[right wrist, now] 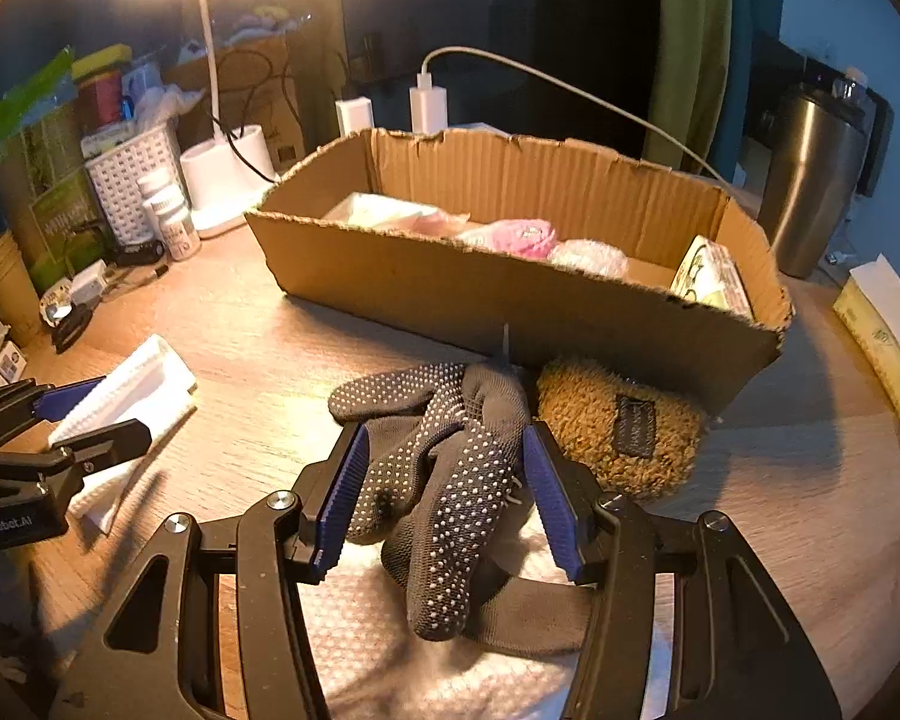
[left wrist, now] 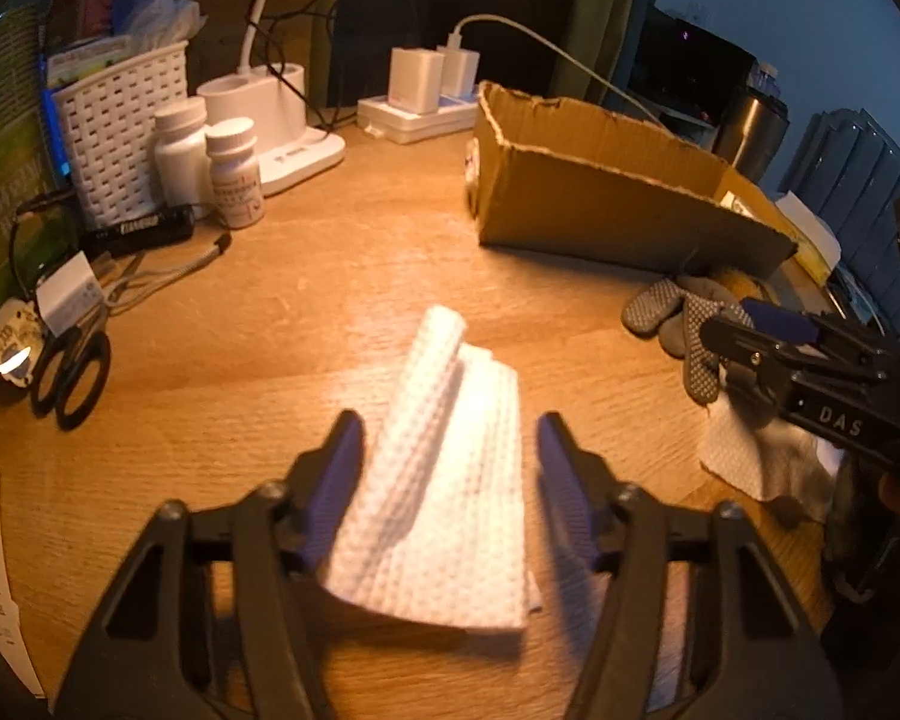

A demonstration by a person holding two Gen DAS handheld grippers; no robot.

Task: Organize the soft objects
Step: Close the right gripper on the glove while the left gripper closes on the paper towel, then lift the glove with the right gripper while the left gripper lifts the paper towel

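Both tongs open: left tongs (left wrist: 450, 444) astride folded towel (left wrist: 444, 480), right tongs (right wrist: 444, 456) astride dotted glove (right wrist: 444, 480), bare table (left wrist: 306, 312) between

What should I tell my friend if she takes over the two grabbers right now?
Left gripper: open, jaws either side of the folded white cloth on the table; not pinching it yet.
Right gripper: open, jaws around the dotted dark gloves, which lie on another white cloth.
A brown fuzzy item sits beside the gloves, against the cardboard box.
Done: a few soft things, one pink, are already in the box.
Left: probably grip the cloth and gloves and move them to the box, then the fuzzy item and the second cloth.
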